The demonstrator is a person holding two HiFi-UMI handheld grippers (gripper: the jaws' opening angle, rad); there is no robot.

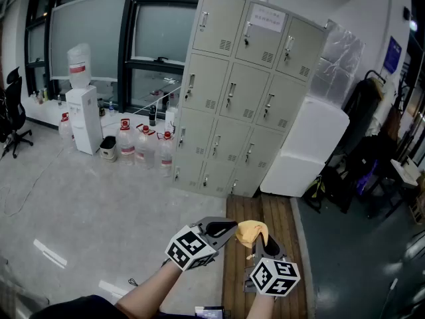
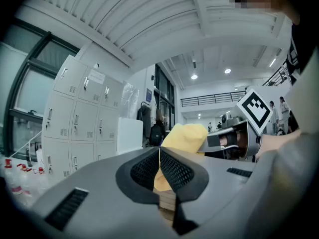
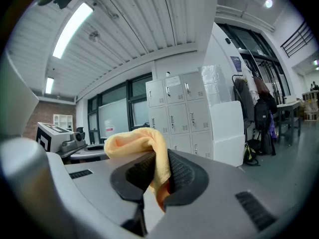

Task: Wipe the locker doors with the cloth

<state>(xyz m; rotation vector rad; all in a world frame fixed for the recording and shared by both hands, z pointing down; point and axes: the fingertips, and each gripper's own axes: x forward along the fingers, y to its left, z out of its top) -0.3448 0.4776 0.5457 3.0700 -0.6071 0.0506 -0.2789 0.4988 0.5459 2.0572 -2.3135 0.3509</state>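
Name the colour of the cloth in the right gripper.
Yellow-orange. The cloth shows best in the right gripper view.

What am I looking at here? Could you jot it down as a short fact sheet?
Holder: a person, one gripper in each hand
Left gripper: jaws shut, nothing held
Right gripper: jaws shut on the yellow cloth
Lockers: grey, ahead, well apart from both grippers, doors closed
Wiping: not yet begun

No print is legible; the notice (image 1: 268, 20) on the lockers (image 1: 229, 118) is too small.
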